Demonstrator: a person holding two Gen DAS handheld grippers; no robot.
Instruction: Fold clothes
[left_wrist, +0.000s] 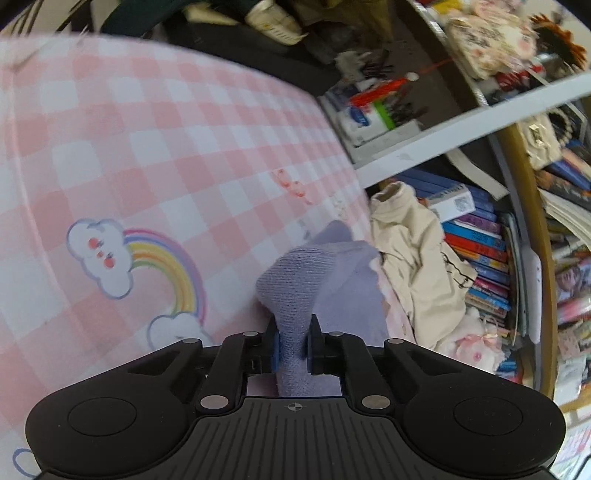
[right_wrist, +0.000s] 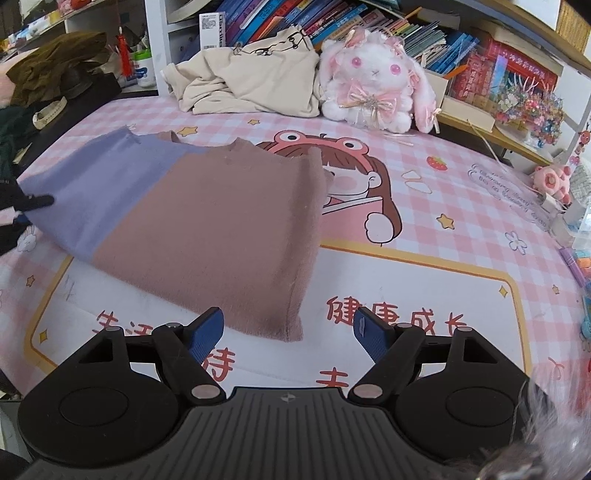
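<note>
left gripper (left_wrist: 291, 345) pinching lilac sweater (left_wrist: 295, 291), likely its sleeve | right gripper (right_wrist: 288, 328) spread wide, touching nothing

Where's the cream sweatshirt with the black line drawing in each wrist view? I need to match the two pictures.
Left wrist: the crumpled cream sweatshirt lies right of centre, off the edge of the pink checked mat, against the row of books.
Right wrist: the same sweatshirt is heaped at top centre, left of the white plush rabbit.
Shared landmark: the white box with a QR code beside the sweatshirt.
</note>
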